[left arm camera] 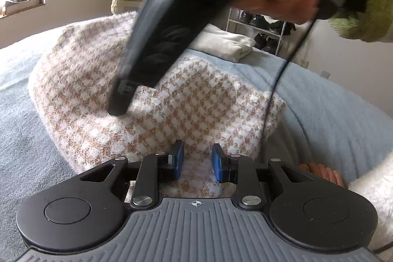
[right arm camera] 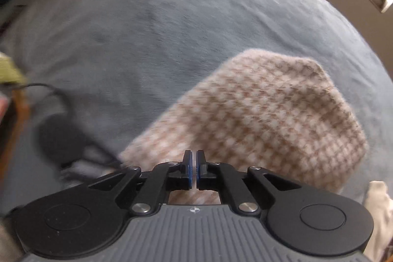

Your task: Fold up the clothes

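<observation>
Item: houndstooth knit garment (left arm camera: 186,100), tan and white, partly folded, lying on my blue-grey bedspread (left arm camera: 326,100). My left gripper (left arm camera: 197,161) sits low over its near edge, pads apart, fabric beneath them but not pinched. My right gripper (right arm camera: 194,170) has its pads pressed together, empty as far as I can tell, tip on the knit. Folded cream cloth (left arm camera: 226,41) lies beyond.

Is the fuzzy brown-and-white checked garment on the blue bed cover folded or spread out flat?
Partly folded: the checked garment shows an overlapping layer edge and a compact outline on the blue bed cover.
</observation>
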A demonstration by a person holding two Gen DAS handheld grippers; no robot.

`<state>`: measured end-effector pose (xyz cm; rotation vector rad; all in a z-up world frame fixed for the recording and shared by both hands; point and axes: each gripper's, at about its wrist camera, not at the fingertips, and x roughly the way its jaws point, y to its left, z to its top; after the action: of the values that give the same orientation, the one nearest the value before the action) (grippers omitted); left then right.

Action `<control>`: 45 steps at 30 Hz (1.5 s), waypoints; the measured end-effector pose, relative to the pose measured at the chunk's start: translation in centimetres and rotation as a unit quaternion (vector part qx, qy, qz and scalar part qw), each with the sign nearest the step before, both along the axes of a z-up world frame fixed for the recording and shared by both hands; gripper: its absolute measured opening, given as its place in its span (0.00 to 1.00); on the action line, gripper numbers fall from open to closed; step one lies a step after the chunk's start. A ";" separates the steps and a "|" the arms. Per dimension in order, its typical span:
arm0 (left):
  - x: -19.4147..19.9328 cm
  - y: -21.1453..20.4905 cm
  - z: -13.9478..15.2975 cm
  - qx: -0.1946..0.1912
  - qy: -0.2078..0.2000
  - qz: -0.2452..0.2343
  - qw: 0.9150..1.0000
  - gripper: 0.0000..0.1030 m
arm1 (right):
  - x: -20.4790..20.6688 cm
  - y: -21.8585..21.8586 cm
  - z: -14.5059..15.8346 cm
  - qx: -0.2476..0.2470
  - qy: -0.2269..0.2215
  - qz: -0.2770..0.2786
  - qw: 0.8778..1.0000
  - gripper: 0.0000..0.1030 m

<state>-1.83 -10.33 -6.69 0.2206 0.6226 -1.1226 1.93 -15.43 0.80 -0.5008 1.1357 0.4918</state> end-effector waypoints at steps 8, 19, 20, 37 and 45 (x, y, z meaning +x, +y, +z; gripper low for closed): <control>0.7 0.0 0.4 -0.013 0.038 -0.001 0.999 0.25 | -1.1 -3.7 -0.7 0.093 -0.006 -0.097 0.991 0.00; 3.7 1.9 3.2 -0.067 0.134 0.007 0.989 0.25 | 2.2 -13.0 -3.4 0.045 -0.136 -0.253 0.957 0.01; 4.1 2.2 3.8 -0.070 0.124 0.015 0.990 0.25 | 2.2 -13.1 -4.1 0.032 -0.143 -0.249 0.957 0.01; 14.4 -3.6 3.2 0.001 0.018 0.159 0.987 0.26 | 7.0 -18.2 -2.4 0.154 -0.158 -0.236 0.946 0.01; 14.2 -4.1 3.1 0.000 0.001 0.183 0.983 0.27 | 4.8 -21.1 -1.4 0.193 -0.158 -0.277 0.928 0.03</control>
<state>12.33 -14.47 -3.59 0.0990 0.6351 -0.7689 6.73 -36.49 -0.56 0.0941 0.7911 0.1207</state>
